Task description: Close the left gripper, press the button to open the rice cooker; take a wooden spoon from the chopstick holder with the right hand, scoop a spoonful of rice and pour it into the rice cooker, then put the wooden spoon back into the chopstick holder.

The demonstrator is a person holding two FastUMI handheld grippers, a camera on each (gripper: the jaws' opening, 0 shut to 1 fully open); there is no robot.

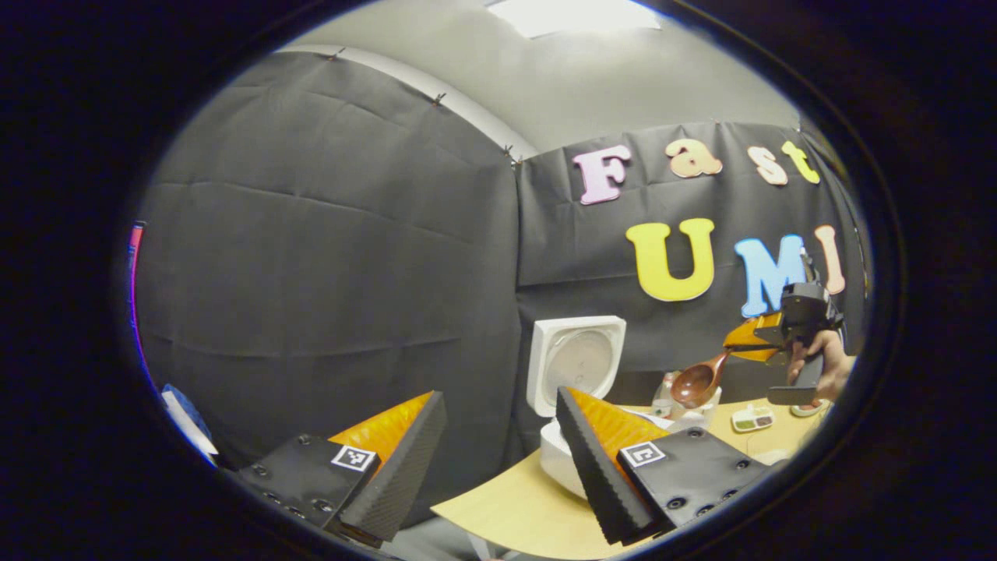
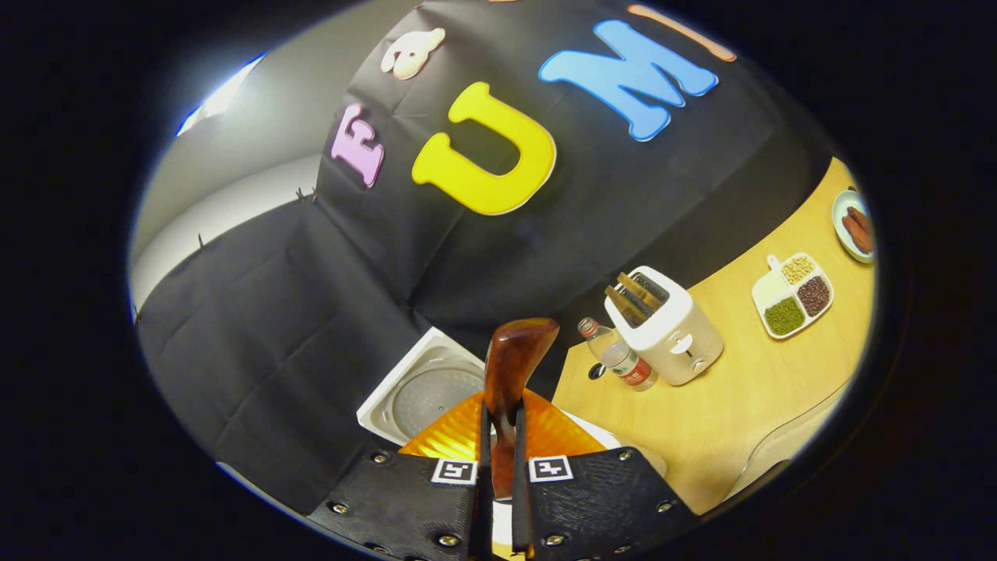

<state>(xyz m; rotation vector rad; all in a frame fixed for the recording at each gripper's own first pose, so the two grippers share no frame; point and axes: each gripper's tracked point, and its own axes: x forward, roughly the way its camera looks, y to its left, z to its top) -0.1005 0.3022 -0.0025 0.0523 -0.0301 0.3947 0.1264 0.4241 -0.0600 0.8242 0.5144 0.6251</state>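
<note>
Both right gripper (image 2: pixel 498 460) fingers clamp the wooden spoon (image 2: pixel 510 374), rice cooker (image 2: pixel 424 393) open just beyond. Left gripper (image 1: pixel 498 460) gapes wide, empty.

Water bottle (image 2: pixel 619 354) lying on table (image 2: pixel 748 405); divided bean tray (image 2: pixel 793 294) apart; plate (image 2: pixel 853 226) at edge.

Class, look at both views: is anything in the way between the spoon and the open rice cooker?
Nothing visible does. The right gripper holds the spoon in the air, the cooker's lid stands open, and the left gripper sits open on the near side, off that path.
</note>
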